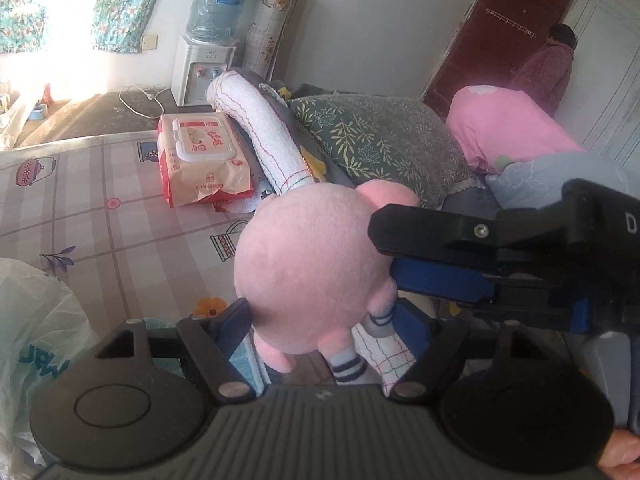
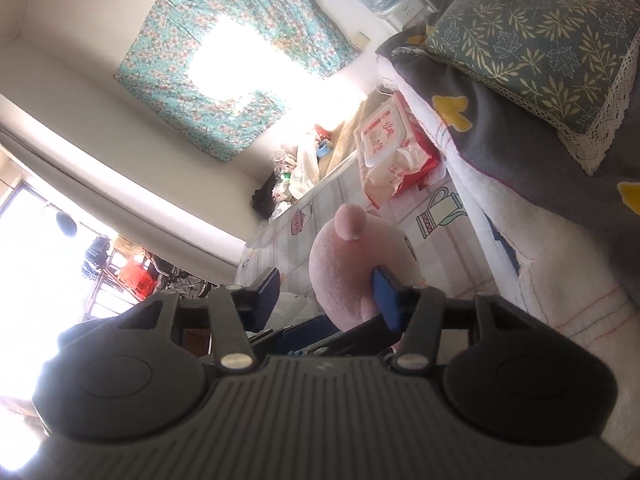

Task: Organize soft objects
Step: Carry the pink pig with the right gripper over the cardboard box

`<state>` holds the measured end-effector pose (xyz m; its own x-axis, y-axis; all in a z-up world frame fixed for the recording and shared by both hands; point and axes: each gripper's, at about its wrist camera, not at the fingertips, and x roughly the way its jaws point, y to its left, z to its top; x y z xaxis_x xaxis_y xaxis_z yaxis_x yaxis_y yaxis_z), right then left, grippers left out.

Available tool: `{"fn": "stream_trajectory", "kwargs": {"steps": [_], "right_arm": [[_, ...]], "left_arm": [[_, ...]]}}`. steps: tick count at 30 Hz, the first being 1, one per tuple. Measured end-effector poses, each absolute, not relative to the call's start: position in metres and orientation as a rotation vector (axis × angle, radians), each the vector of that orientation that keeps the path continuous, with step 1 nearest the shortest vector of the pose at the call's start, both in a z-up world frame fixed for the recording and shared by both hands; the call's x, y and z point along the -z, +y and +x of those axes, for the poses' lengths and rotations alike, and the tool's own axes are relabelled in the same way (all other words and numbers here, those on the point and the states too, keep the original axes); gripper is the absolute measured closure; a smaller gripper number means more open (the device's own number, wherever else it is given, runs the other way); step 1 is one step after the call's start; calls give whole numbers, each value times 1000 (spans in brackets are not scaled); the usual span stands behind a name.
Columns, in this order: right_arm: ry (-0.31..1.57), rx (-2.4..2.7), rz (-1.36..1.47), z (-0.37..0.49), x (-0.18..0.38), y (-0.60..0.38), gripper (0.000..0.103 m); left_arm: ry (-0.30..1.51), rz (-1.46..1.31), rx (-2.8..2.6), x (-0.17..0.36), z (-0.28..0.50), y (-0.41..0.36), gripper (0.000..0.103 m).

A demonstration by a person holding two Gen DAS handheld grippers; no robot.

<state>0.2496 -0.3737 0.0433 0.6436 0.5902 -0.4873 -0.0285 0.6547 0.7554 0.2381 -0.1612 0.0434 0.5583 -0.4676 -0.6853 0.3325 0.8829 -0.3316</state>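
Bedding [image 1: 384,140] is heaped along one side of the bed [image 1: 80,208], likely the spot for soft things; the pink plush [image 1: 308,272] is held above the sheet, the left tool [image 1: 324,320] clamped on its body to carry it, while the right tool [image 2: 324,292] spreads apart, one finger [image 2: 384,296] touching its head, perhaps to steady it

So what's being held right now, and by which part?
The pink plush toy. The left gripper grips its lower body; the right gripper touches its side, jaws open.
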Motion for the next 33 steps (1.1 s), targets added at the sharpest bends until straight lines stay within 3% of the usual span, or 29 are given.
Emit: {"fn": "stream_trajectory", "kwargs": {"steps": [8, 17, 24, 33], "right_arm": [[724, -518, 680, 213, -113, -315, 51], [753, -717, 606, 195, -145, -189, 51], [881, -850, 591, 198, -125, -66, 50], [1089, -889, 543, 207, -57, 63, 50]], "left_arm": [[710, -256, 435, -94, 185, -94, 25], [650, -271, 240, -114, 127, 19, 25], [729, -269, 33, -96, 102, 112, 25], [908, -249, -117, -38, 114, 200, 25]]}}
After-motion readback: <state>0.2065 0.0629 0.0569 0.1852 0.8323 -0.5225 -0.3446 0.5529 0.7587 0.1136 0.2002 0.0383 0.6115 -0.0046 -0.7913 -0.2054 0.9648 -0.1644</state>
